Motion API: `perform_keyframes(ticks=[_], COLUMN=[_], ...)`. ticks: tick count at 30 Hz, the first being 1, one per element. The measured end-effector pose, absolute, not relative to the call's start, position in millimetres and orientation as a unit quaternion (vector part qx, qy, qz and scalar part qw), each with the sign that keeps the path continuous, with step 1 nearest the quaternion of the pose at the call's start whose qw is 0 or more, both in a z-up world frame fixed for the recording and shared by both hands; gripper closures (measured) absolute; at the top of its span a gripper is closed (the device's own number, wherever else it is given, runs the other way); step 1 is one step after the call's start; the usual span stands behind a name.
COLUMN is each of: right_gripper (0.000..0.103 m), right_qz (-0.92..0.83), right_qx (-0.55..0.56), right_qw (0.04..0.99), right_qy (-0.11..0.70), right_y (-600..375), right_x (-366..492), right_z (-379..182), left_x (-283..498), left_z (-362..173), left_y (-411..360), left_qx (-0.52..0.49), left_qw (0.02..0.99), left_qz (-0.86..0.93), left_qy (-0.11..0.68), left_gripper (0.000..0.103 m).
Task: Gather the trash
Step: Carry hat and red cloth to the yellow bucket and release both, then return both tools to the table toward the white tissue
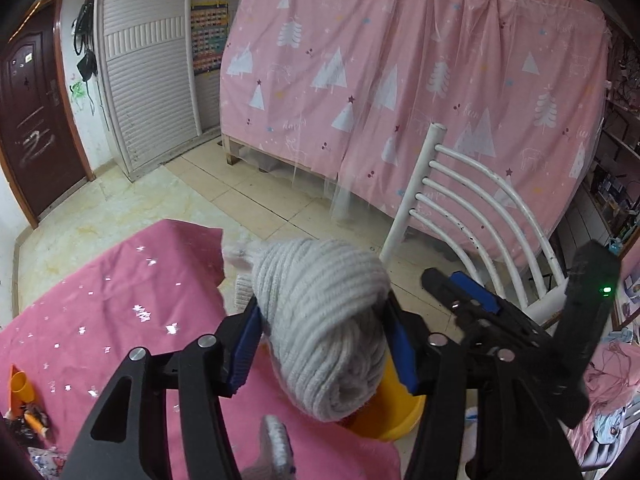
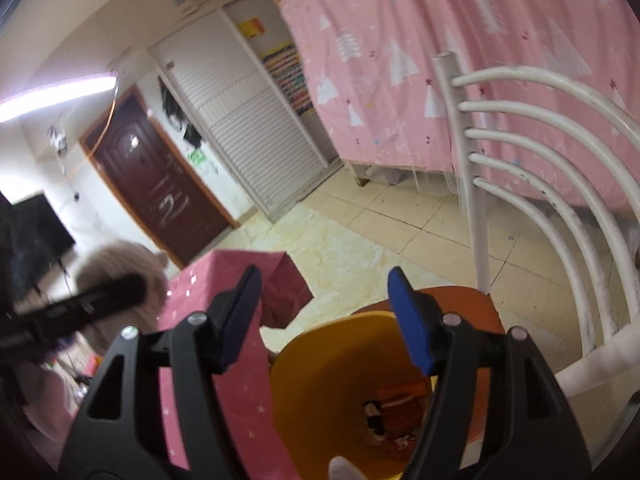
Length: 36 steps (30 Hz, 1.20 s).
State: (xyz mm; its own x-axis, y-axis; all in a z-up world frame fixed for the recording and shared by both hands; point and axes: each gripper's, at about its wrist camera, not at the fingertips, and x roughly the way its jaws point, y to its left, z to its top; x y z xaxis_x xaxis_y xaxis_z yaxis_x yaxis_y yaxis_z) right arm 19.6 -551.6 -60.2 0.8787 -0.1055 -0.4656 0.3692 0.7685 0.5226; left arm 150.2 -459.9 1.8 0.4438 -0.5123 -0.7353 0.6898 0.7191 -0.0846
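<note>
My left gripper (image 1: 322, 320) is shut on a rolled grey knitted cloth (image 1: 320, 320) and holds it above the rim of a yellow bin (image 1: 400, 412) at the table's right edge. My right gripper (image 2: 324, 312) is open and empty, just above the yellow bin (image 2: 320, 380), which holds orange and dark wrappers (image 2: 394, 404). The right gripper also shows in the left wrist view (image 1: 520, 280), to the right of the cloth. The left gripper with the cloth appears blurred at the left of the right wrist view (image 2: 100, 296).
A pink star-printed tablecloth (image 1: 100, 300) covers the table. An orange cup and wrappers (image 1: 24, 408) lie at its left edge. A white chair (image 1: 480, 224) stands to the right, with a pink bed curtain (image 1: 400, 80) behind it. A brown door (image 1: 28, 112) is far left.
</note>
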Motion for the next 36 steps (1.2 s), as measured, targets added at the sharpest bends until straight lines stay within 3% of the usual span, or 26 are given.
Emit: perform_keyframes(ticks=[5, 15, 18, 36], right_gripper=[0.040, 0.039, 0.033, 0.028], right_qz=[-0.125, -0.079, -0.060, 0.061], right_qx=[0.322, 0.295, 0.283, 0.197], right_qw=[0.916, 0.928, 0.933, 0.941], right_qy=[0.202, 0.213, 0.215, 0.269], right_y=[-554, -523, -505, -370], right_x=[18, 30, 34, 85], right_z=[-58, -49, -42, -22], left_x=[149, 139, 138, 155], left_z=[-2, 25, 35, 54], left_y=[-471, -424, -393, -224], left_qx=[0.112, 0.091, 0.066, 0.004], left_qw=[0.840, 0.858, 0.866, 0.919], left_qz=[-0.361, -0.345, -0.339, -0.218], left_qy=[0.389, 0.369, 0.362, 0.328], left_gripper=[0.035, 0.035, 0.035, 0.035])
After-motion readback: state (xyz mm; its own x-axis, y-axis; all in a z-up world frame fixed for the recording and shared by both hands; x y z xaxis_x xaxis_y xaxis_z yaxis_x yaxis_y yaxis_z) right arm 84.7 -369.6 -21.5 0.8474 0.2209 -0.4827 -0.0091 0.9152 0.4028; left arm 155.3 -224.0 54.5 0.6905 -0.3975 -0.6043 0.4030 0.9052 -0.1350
